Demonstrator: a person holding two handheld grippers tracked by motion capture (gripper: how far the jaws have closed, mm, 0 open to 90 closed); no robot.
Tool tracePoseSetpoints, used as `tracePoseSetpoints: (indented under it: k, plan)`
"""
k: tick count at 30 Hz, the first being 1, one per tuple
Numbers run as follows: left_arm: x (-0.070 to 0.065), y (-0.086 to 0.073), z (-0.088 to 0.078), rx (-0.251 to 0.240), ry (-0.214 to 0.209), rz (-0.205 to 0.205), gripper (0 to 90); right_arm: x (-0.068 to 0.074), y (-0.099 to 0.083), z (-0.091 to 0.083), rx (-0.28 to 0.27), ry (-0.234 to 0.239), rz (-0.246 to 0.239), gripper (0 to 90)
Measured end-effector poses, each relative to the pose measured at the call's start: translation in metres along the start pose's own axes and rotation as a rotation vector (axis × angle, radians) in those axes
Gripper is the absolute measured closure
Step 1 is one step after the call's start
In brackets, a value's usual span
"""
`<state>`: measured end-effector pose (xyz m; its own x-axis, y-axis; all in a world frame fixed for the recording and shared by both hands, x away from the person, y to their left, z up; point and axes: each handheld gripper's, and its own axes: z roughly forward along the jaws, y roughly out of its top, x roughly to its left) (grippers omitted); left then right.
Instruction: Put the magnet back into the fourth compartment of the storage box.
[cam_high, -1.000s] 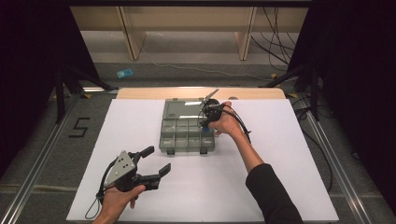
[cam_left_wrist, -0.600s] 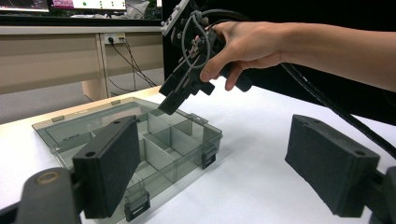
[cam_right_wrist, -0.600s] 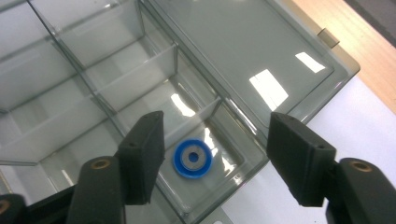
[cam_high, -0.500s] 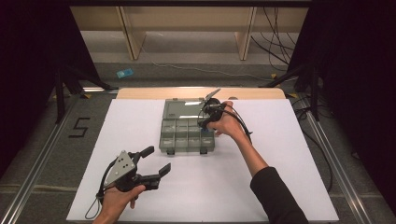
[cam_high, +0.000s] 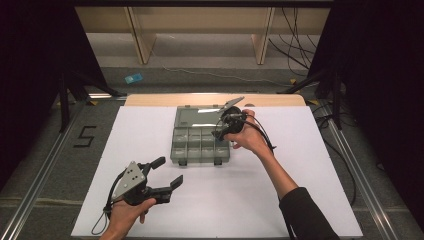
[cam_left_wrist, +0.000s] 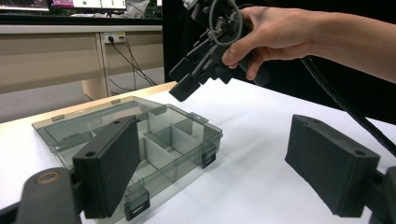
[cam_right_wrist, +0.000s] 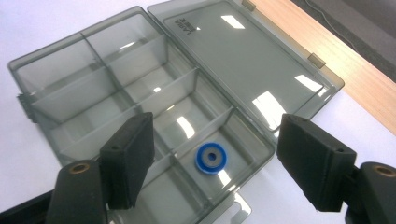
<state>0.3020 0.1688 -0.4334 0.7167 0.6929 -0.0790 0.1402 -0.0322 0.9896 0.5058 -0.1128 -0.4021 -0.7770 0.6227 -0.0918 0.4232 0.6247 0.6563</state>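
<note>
Right gripper view: blue washer (cam_right_wrist: 211, 157) in organiser box (cam_right_wrist: 60, 84) corner compartment, directly below released, just-opening right tool (cam_right_wrist: 212, 163), nothing between jaws.

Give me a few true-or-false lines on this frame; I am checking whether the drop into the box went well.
1. A blue ring lies in a compartment of the clear box. True.
2. The right gripper is clamped on the ring. False: its jaws have just been opening and stand apart above the ring, nothing between them.
3. The box lid is shut. False: it lies folded open, flat on the table.
4. The left gripper is open, near the front of the white table. True.
5. Every compartment holds a part. False: the others seen look empty.
</note>
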Motion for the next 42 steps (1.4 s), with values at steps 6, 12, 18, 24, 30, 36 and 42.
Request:
tracePoseSetpoints:
  k: [6, 12, 18, 24, 30, 36, 42]
  plan:
    - [0.001, 0.000, 0.001, -0.012, -0.010, 0.005, 17.0, 0.010, -0.005, -0.006, -0.034, 0.010, -0.013, 28.5]
    - [0.000, 0.000, 0.000, -0.001, -0.001, 0.004, 16.9, 0.019, -0.009, -0.013, -0.067, 0.031, -0.023, 28.5]
    - [0.000, 0.000, 0.000, -0.004, -0.003, 0.004, 17.0, 0.028, -0.014, -0.019, -0.100, 0.035, -0.024, 28.0]
    - [0.000, 0.001, -0.001, -0.003, -0.002, 0.004, 17.0, 0.030, -0.015, -0.023, -0.110, 0.041, -0.030, 27.4]
    - [0.000, 0.001, -0.001, -0.004, -0.004, 0.013, 16.9, 0.034, -0.020, -0.026, -0.108, 0.046, -0.043, 27.2]
    - [0.000, 0.001, -0.001, -0.004, -0.005, 0.012, 17.0, 0.035, -0.024, -0.029, -0.109, 0.051, -0.041, 26.6]
    - [0.000, 0.001, -0.001, -0.004, -0.005, 0.012, 16.9, 0.038, -0.025, -0.031, -0.122, 0.052, -0.044, 26.5]
